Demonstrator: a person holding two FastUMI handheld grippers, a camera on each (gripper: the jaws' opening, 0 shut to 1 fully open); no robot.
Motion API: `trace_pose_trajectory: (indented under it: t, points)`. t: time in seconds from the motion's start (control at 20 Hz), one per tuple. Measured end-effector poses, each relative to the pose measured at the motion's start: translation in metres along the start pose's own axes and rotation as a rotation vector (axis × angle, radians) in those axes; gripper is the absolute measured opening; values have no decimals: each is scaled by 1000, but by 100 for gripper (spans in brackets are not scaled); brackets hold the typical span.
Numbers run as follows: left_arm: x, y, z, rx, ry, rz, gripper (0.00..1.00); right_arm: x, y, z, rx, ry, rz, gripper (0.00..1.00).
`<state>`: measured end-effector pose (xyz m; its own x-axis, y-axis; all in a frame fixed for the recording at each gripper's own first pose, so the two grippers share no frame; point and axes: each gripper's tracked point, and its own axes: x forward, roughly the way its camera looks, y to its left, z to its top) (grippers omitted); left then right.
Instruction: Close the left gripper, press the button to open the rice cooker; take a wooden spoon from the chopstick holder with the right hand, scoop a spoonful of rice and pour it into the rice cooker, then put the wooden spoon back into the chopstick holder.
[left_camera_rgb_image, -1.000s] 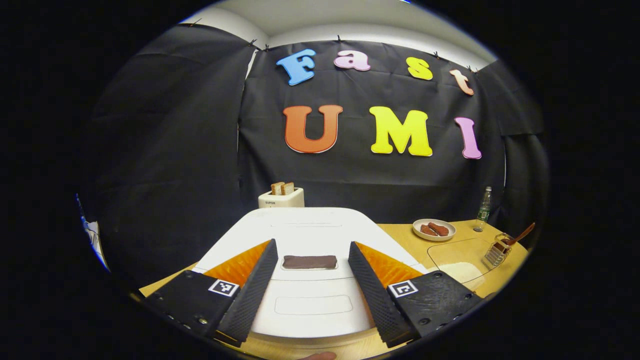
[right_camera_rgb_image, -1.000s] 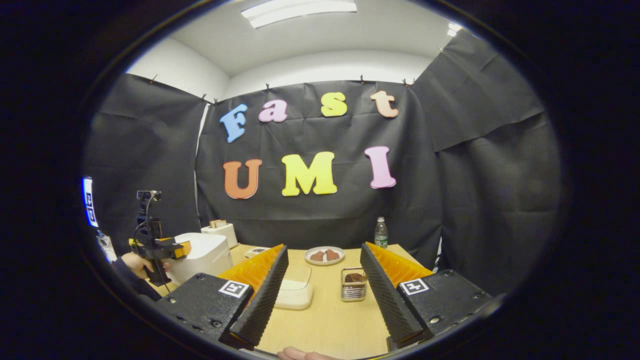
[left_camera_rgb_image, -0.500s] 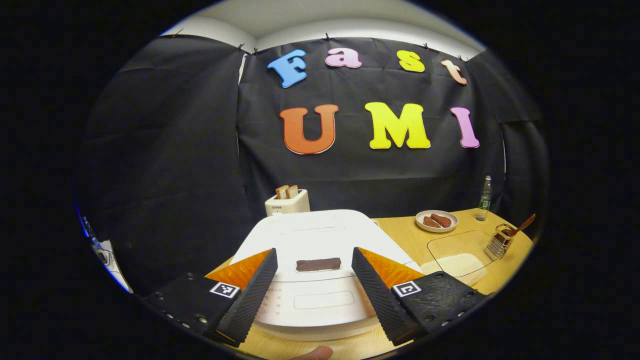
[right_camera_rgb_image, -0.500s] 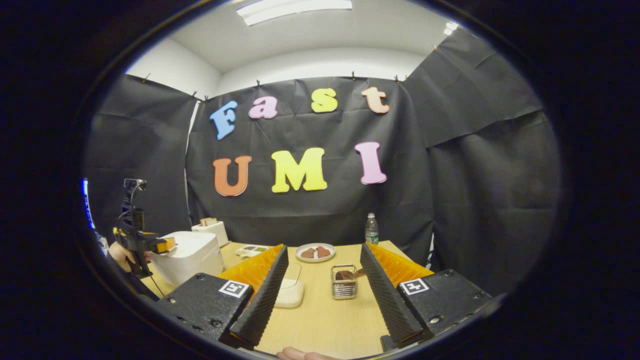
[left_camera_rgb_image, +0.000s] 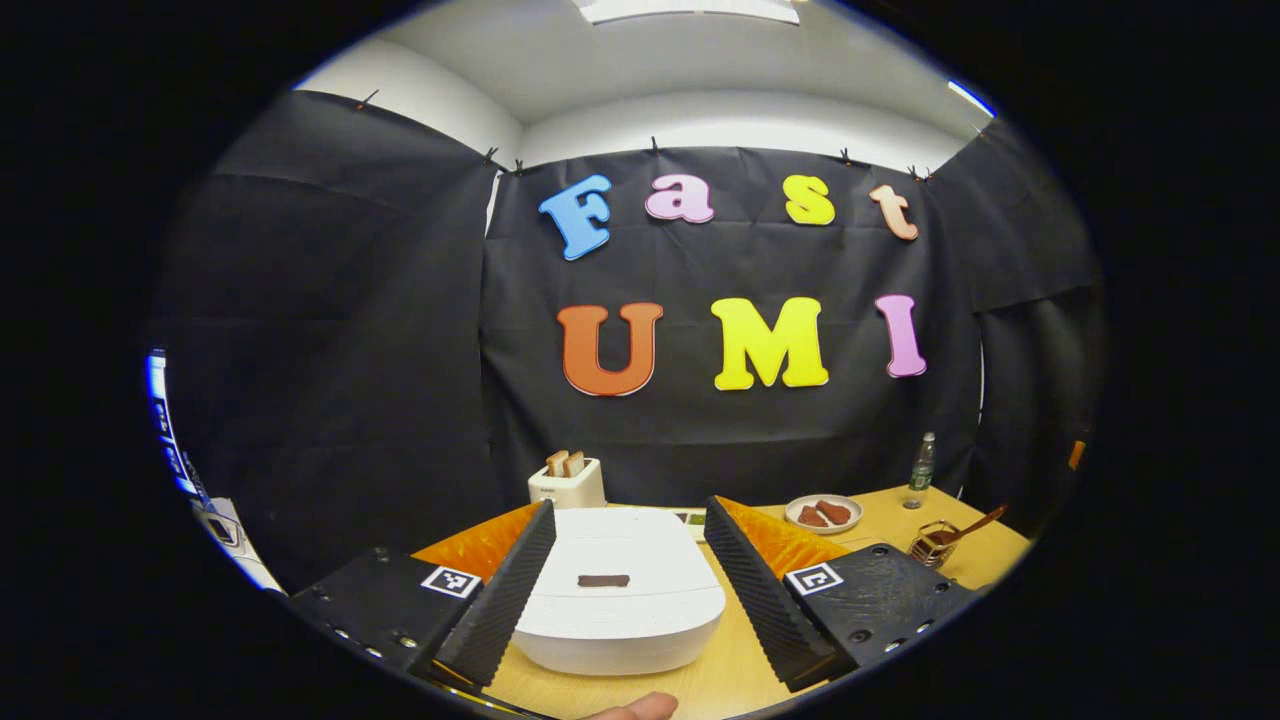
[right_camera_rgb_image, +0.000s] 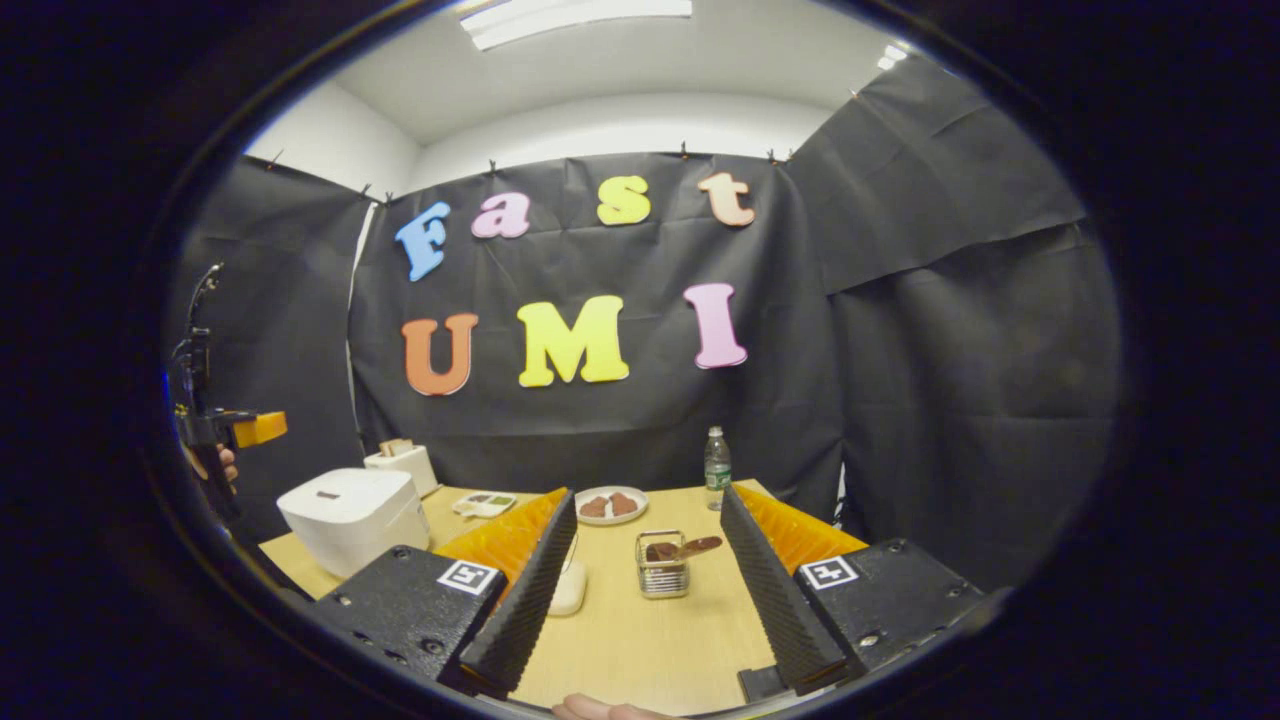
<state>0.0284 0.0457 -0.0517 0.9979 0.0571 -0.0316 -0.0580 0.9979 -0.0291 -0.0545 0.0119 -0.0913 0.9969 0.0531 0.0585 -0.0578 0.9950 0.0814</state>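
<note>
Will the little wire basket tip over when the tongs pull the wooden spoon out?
Maybe a bit. The chopstick holder looks like thin wire, so probably light. The wooden spoon leans to one side, so pulling sideways might drag it. Lifting straight up seems safer.

Wooden table (right_camera_rgb_image: 640, 640) with rice cooker (right_camera_rgb_image: 352, 518), toaster (right_camera_rgb_image: 400, 466), plate (right_camera_rgb_image: 610, 505), bottle (right_camera_rgb_image: 716, 468), chopstick holder (right_camera_rgb_image: 662, 576).

Left hand-held gripper (left_camera_rgb_image: 627, 585) raised, fingers spread wide, right hand-held gripper (right_camera_rgb_image: 645, 590) level, fingers spread wide
</note>
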Motion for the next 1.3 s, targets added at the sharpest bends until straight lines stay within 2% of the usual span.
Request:
trace_pose_trajectory:
  t: [0.25,0.45,0.65,0.75,0.95,1.1,1.3]
  points:
    - [-40,-34,33,23,-93,-56,95,-14,-15,20,23,-14,-51,94]
    - [-63,-48,27,43,-90,-51,95,-28,-4,36,6,-56,-33,94]
    - [-80,-58,40,80,-155,-47,95,-38,1,49,-27,-105,-41,94]
    - [-86,-70,39,79,-165,-72,95,-41,4,52,-33,-120,-38,94]
    - [-87,-57,38,46,-164,-23,95,-44,6,55,-40,-136,-33,94]
    - [-89,-55,37,-16,-165,-33,95,-45,5,52,-24,-135,-29,94]
    - [-87,-46,33,5,-161,-21,94,-43,7,51,-31,-128,-24,94]
